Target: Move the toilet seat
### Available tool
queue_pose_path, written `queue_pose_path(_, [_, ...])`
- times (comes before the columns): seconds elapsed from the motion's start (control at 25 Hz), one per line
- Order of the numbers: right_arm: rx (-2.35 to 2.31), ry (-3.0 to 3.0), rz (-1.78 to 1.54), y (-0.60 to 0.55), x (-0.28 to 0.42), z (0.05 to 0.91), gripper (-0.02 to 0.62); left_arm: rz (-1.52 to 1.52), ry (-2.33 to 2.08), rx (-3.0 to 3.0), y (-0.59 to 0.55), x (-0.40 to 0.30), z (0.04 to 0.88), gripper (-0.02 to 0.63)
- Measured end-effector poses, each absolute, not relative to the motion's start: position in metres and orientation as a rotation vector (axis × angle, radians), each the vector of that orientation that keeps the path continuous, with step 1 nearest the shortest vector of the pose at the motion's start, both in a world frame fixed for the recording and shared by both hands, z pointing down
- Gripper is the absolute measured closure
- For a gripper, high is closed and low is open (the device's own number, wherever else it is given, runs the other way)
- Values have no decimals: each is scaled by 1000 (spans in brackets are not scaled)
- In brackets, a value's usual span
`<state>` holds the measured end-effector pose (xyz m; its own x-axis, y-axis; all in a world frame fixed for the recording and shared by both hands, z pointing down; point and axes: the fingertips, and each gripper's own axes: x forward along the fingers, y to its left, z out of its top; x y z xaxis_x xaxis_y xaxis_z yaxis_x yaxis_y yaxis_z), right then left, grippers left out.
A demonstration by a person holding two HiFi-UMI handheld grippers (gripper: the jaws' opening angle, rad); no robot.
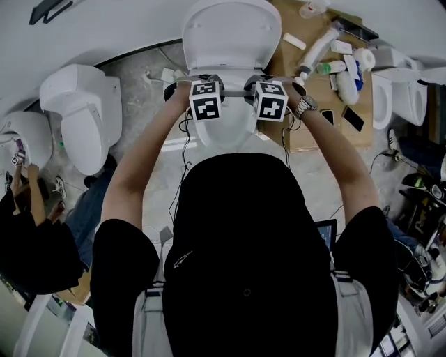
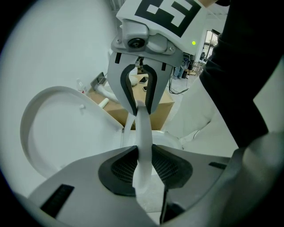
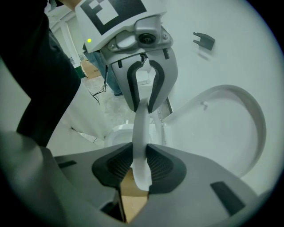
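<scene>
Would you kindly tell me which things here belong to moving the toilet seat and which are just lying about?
Part of the job: toilet seat; left tool and right tool, both clamped on it; raised lid.
Lying about: neighbouring toilet; phone; long tube; cardboard.

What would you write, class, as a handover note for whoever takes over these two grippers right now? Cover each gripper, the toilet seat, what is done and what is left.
Left gripper: jaws shut on the rim of the toilet seat.
Right gripper: jaws shut on the same rim, facing the left one.
Lid: raised, beyond the grippers.
Done: both grips are made. The seat is held apart from the lid; how far it is lifted I cannot tell.
Left: probably swing the seat to its end position, then open both jaws.
</scene>
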<state>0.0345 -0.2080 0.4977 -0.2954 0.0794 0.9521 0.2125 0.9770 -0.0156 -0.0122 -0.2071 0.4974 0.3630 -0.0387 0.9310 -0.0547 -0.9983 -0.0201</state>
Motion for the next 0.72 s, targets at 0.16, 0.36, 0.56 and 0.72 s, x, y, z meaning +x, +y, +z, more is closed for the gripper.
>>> queue_pose_path(0.16, [-176, -1882, -162, -222, 34, 495, 489, 1767, -105, 2584, -218, -12, 494, 497])
queue_pose_path(0.36, [-141, -1893, -179, -236, 30, 490, 492, 1776, -141, 2589, -231, -15, 490, 499])
queue_pose_path(0.56, [-121, -1899, -183, -252, 28, 484, 494, 1784, -164, 2581, -247, -17, 485, 500])
queue_pose_path(0.72, [-96, -1900, -194, -264, 28, 483, 495, 1793, -190, 2577, -258, -18, 483, 502])
